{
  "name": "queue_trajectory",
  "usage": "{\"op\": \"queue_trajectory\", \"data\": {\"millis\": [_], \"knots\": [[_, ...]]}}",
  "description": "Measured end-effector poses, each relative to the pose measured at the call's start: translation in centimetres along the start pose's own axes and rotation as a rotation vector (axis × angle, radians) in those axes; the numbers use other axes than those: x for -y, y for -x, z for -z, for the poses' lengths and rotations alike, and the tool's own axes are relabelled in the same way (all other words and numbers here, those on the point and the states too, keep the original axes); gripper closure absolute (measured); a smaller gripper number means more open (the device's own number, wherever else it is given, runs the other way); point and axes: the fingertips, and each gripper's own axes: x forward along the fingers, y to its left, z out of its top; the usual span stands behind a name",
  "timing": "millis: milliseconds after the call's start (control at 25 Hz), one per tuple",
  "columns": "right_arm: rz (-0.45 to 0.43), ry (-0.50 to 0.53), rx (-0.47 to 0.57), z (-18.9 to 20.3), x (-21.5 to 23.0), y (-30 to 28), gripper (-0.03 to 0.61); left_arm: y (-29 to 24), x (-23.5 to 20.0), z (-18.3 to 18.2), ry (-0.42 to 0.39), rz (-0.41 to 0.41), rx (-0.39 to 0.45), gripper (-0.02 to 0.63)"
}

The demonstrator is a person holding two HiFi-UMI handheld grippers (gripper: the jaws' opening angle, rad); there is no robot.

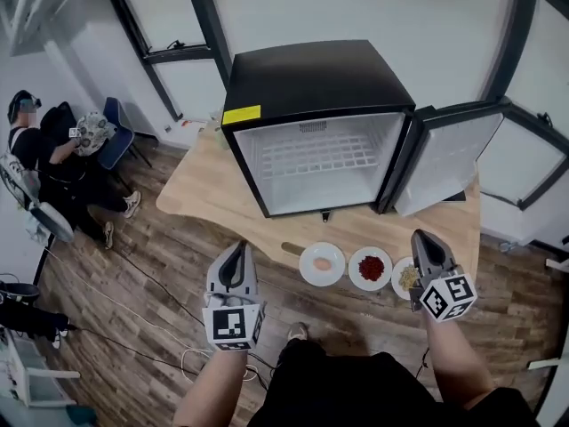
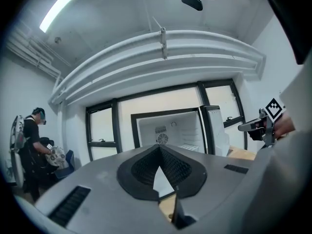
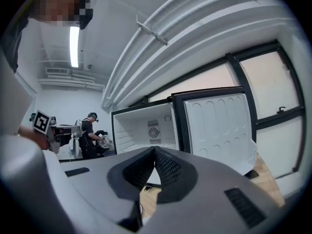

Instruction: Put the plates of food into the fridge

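**3 plates (image 1: 356, 275) of food lined up before the open fridge (image 1: 311, 83)**

The 3 plates sit in a row near the front edge of the wooden table (image 1: 200, 194), outside the fridge and just in front of its opening. The left plate (image 1: 307, 270) carries a pale orange piece of food, the middle plate (image 1: 384, 277) a heap of red food, and the right plate (image 1: 399, 279) something yellowish. A small brown object (image 1: 292, 249) lies just to the left of the left plate.

The right gripper (image 1: 420, 235) is in front of the right plate and covers part of it in the head view; contact cannot be judged. Its fingers are pressed together with nothing between them. The left gripper (image 1: 238, 245) is off to the left of the row, apart from every plate, over the table's front edge. Its fingers are also together and empty. Both grippers point toward the fridge.

The fridge is black outside and white inside, standing on the table with its door (image 1: 449, 163) swung out to the right. 1 wire shelf (image 1: 311, 158) crosses the bare interior, and a yellow label (image 1: 241, 114) sits on the top front corner.

Far left, a person (image 1: 36, 149) sits beside a blue chair on the wood-plank floor (image 1: 133, 274).
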Motion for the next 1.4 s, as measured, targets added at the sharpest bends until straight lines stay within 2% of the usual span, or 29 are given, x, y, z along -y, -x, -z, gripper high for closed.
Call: {"op": "queue_trajectory", "data": {"millis": [280,480,800,1080,1240,1400], "knots": [[0.148,-0.016,-0.003,-0.3,-1.7,-2.7,0.557,-5.3,-3.2,1.3,0.025,0.158,0.011,0.609],[0.251,-0.038,-0.002,0.7,-2.5,-2.5,0.557,-8.7,-4.2,1.9,0.04,0.239,0.024,0.609],[0.388,-0.089,-0.016,3.4,-1.4,0.9,0.557,-12.3,1.7,2.2,0.053,0.406,0.056,0.609],[0.448,-0.184,-0.033,8.3,-0.5,3.5,0.557,-13.4,5.2,3.5,0.045,0.463,0.046,0.609],[0.453,-0.237,-0.04,11.3,-0.8,4.4,0.557,-13.9,6.9,3.9,0.037,0.481,0.053,0.609],[0.447,-0.332,-0.023,14.5,-1.0,4.9,0.557,-14.7,8.1,4.9,0.023,0.486,0.04,0.609]]}}
